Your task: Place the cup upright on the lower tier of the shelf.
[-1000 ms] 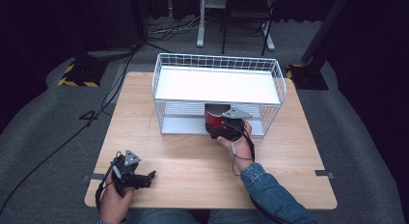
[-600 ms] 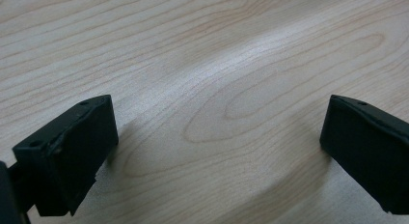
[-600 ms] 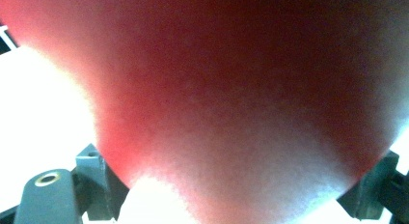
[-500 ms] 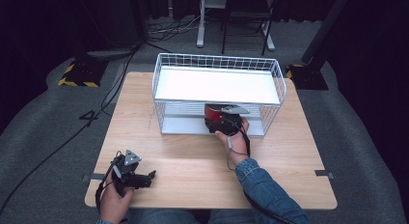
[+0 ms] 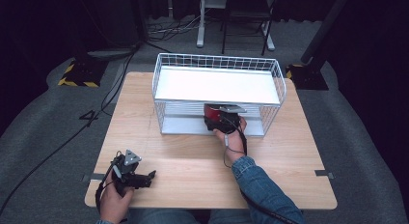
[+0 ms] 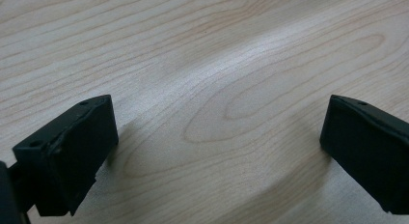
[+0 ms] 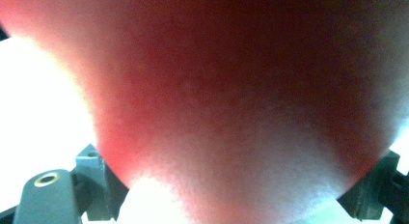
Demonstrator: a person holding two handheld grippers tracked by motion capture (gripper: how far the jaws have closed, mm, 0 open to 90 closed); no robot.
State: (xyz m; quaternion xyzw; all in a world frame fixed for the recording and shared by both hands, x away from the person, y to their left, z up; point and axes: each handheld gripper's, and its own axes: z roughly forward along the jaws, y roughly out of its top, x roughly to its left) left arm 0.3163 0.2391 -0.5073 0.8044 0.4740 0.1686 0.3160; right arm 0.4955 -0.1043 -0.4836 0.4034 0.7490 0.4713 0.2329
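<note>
A white wire rack (image 5: 193,84) with a white top board stands at the back middle of the wooden table (image 5: 289,151). My right gripper (image 5: 217,119) reaches into the rack's lower level from the front, shut on a red object (image 5: 210,112) that sits under the top board. In the right gripper view the red object (image 7: 231,89) is blurred and very close, bulging out between the two jaws of my right gripper (image 7: 231,188). My left gripper (image 5: 148,179) lies near the table's front left corner, open and pointing right. In the left gripper view my left gripper (image 6: 219,151) spans bare wood.
The rack's lower shelf (image 5: 183,123) is bare to the left of the red object. Cables trail over the grey carpet to the left of the table. Chair legs and a black-and-yellow block (image 5: 77,74) stand beyond the table.
My right hand has carried the red object a little farther in under the rack's top board and slightly left. The left hand has stayed put.
</note>
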